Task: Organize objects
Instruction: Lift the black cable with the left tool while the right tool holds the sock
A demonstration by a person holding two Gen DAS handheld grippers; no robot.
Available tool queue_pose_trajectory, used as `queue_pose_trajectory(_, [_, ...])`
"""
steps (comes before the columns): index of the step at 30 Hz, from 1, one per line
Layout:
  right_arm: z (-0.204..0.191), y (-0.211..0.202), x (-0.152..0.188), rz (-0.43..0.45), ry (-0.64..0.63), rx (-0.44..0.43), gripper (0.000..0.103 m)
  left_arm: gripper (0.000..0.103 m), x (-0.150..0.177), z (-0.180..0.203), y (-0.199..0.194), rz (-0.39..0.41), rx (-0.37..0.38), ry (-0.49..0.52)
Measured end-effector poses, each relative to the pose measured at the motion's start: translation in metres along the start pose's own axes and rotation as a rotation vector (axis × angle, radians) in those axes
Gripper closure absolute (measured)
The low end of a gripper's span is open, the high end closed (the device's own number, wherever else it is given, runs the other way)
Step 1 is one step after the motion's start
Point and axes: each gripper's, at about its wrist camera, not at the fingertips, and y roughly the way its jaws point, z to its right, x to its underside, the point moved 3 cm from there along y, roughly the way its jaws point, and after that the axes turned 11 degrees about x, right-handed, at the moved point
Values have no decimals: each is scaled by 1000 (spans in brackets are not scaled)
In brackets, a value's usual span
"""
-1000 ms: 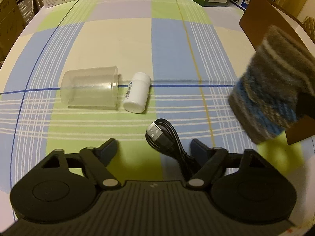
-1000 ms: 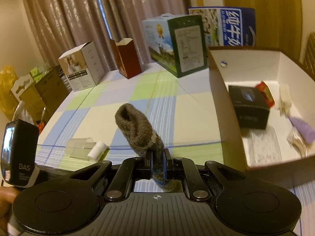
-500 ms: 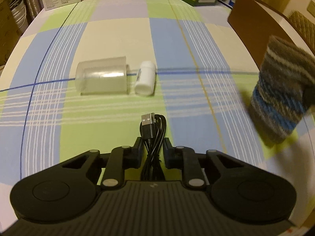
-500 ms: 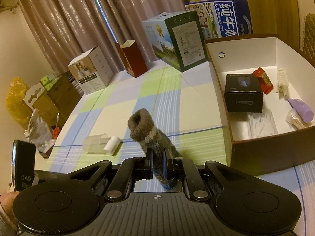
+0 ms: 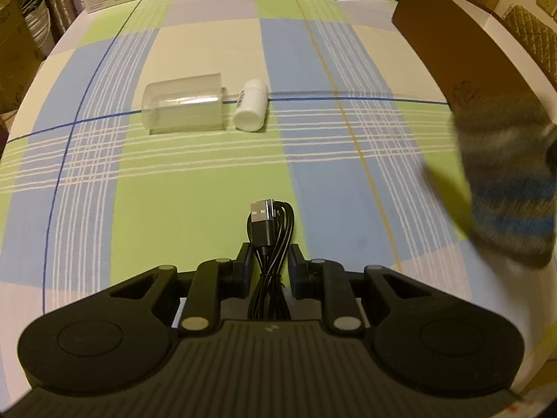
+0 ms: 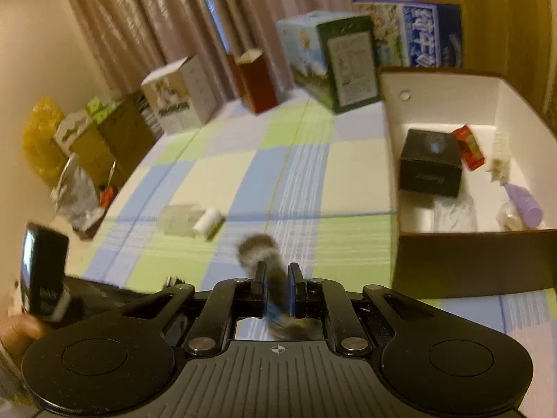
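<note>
A home is suggested: a table under a plaid tablecloth (image 5: 209,209), long curtains (image 6: 146,24), and grocery cartons (image 6: 334,62) along its far edge.

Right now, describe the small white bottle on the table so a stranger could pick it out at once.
Start at the checked tablecloth in blue, green and cream. Near its middle two things lie on their sides next to each other along a thin dark blue line. The white bottle is the smaller, opaque one with a cap, to the right of the clear plastic cup in the left wrist view.
</note>
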Motion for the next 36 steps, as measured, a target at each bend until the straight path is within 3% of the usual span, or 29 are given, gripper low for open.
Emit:
queue_pose_trajectory(2, [-5,13,10,-20,-50,42,32,86,1,-2,1,-1,-6,-9])
queue_pose_trajectory(7, [-14,30,27,-81,-120,-19,27,86,3,-2,-1,3,-13,-29])
queue_pose_trajectory(10, [-20,41,32,-115,-146,-58,10,86,8,-5,-3,2,-20,-42])
queue_pose_trajectory(18, [-50,81,43,-147,-294,-39,8,86,15,-13,-9,6,-36,-75])
queue_pose_trajectory(19, [-52,85,44,-145,-304,-35,8,86,16,-13,-9,8,-35,-78])
queue_pose_trajectory(22, [-56,94,47,-132,-343,15,30,85,16,-14,-10,13,-32,-85])
queue_pose_trajectory(24, [-54,92,47,-116,-338,10,38,83,14,-13,-9,14,-33,-82])
queue_pose_trajectory(26, [-51,88,43,-96,-319,1,69,81,11,-12,-8,17,-30,-78])
queue_pose_trajectory(28, [-47,84,38,-79,-281,-5,84,80,8,-11,-5,19,-27,-73])
queue_pose_trajectory(30, [-42,79,34,-71,-237,-8,90,80,4,-8,-2,20,-27,-61])
queue_pose_trajectory(36, [-29,62,27,-52,-137,2,91,80,-3,-2,3,25,-30,-35])
